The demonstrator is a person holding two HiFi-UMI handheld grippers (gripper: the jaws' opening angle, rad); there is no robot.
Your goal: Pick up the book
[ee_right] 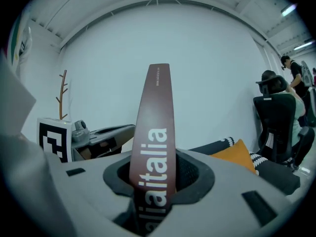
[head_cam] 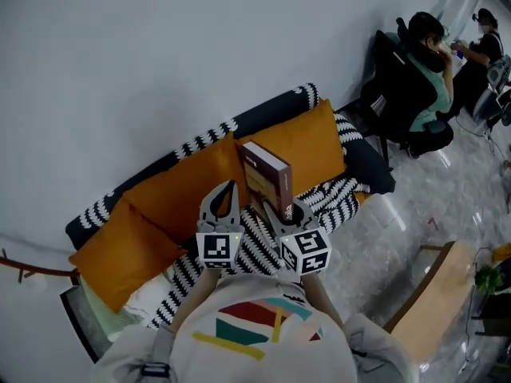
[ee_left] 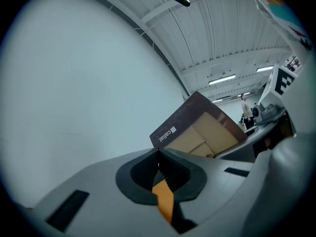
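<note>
**Sofa area: book held in right claw alone, slip risk noted**

Pale, plain wall (head_cam: 160, 54) behind. Below me is a dark sofa (head_cam: 275, 106) with soft orange cushions (head_cam: 180, 186) and a black-and-white striped throw (head_cam: 339, 194). A glossy hard floor (head_cam: 431, 206) lies to the right.

Location of item: the book (head_cam: 267, 178) stands upright in the air above the seat, clear of the cushions, in my right claw (head_cam: 292, 214). The pads (ee_right: 193, 171) are closed across its thickness at the lower end, and the spine faces that claw's camera. My left claw (head_cam: 227, 191) sits just beside the book with its jaws together on nothing, giving no support.

Materials: a rigid rectangular block with a dark brown, smooth-looking cover, white lettering on a narrow spine and a tan panel on the face. The pads are dark and ribbed.

Hazards, in my judgement: most of the book's weight stands above a single grip. A tilt or jolt could swing it about the pads or slide the slick cover out. A drop onto the cushions would be harmless; on that floor the corners would suffer.
</note>
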